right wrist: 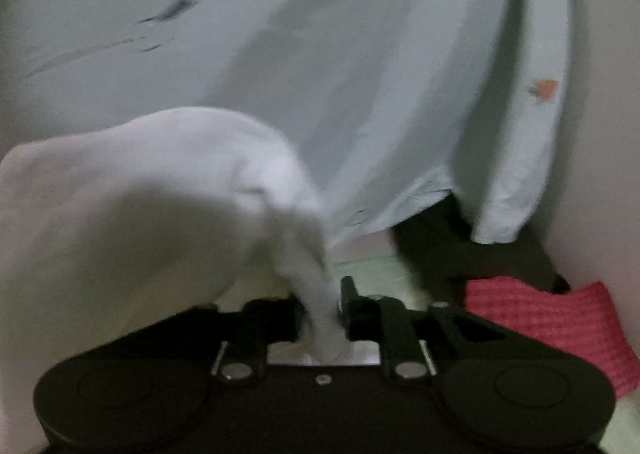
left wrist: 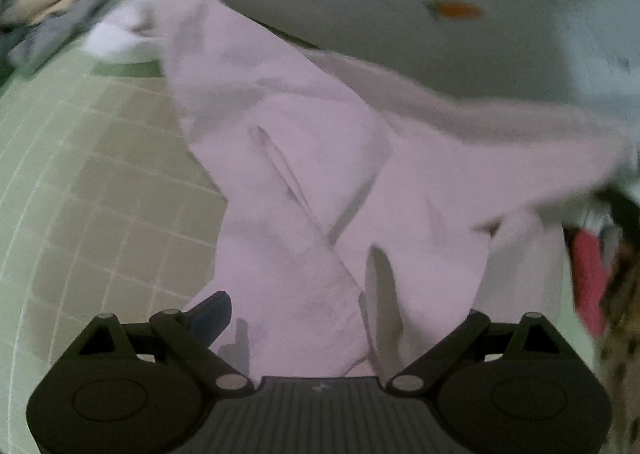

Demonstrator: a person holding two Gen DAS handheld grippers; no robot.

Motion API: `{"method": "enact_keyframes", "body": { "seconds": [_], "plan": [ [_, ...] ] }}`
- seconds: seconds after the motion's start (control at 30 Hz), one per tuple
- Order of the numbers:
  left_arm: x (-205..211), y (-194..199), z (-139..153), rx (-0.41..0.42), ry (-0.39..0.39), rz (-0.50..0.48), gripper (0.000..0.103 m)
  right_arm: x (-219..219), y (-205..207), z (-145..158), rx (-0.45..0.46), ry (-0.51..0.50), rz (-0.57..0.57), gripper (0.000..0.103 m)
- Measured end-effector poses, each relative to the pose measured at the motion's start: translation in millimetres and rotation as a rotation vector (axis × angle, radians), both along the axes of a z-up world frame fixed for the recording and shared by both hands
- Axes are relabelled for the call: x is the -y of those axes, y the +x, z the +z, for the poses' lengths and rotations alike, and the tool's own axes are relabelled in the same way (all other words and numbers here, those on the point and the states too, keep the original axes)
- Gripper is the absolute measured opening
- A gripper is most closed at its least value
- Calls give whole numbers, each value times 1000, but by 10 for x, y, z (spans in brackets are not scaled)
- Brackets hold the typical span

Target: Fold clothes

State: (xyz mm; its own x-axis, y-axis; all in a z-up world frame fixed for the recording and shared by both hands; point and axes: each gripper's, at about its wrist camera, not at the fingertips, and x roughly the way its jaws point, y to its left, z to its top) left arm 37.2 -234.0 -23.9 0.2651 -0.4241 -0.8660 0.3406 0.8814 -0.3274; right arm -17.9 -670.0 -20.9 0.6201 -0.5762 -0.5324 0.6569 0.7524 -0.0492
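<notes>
A: Where is the garment?

B: A pale pink garment (left wrist: 320,157) drapes across a green grid mat (left wrist: 80,181). It runs from the near edge of the left wrist view up to the far left of the mat, and another part stretches off to the right, lifted off the mat. The picture is blurred.

A: What is the left gripper (left wrist: 316,334) doing?

B: The cloth covers it. Only one blue-tipped finger (left wrist: 212,314) shows, at the left edge of the fabric. I cannot tell whether it grips.

A: And the right gripper (right wrist: 324,314)?

B: Its jaws stand close together, and a bunched strip of the garment (right wrist: 160,181) passes between them. The pads press on it, so it is gripping the cloth. The fabric arches up and away to the left.

A: What else is nearby?

B: A light blue sheet (right wrist: 360,53) hangs behind, with a small orange mark (right wrist: 544,89). A red knitted cloth (right wrist: 560,318) lies to the right on the mat, beside something dark.
</notes>
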Motion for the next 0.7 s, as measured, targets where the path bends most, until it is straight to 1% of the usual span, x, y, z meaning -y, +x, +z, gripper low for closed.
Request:
{"method": "enact_keyframes", "body": {
  "seconds": [0.03,0.1,0.13,0.17,0.23,0.33,0.4,0.53,0.63,0.7],
  "plan": [
    [33,4,-18,1,26,-25,95,44,49,-15,-20,19,-31,51],
    [61,9,-46,-2,49,-64,95,10,15,-128,-52,53,-54,54],
    [63,19,-50,-3,52,-73,95,-56,-62,-212,-64,78,-44,62],
    [76,31,-55,-3,53,-75,95,-127,-148,-291,-78,107,-35,68],
    [90,38,-51,0,55,-79,95,-281,-357,-427,-105,179,-21,68],
    [102,21,-13,7,57,-91,95,-543,-680,-561,-114,288,-6,69],
    [123,-17,27,20,55,-101,95,-724,-837,-629,-118,333,6,70],
    [157,-131,123,52,40,-133,95,-956,-1020,-689,-114,374,16,70],
    [225,-246,228,93,36,-168,95,-1076,-1128,-655,-87,355,23,70],
    [270,-305,295,119,29,-185,95,-1111,-1138,-661,-111,338,44,70]
  ]
}}
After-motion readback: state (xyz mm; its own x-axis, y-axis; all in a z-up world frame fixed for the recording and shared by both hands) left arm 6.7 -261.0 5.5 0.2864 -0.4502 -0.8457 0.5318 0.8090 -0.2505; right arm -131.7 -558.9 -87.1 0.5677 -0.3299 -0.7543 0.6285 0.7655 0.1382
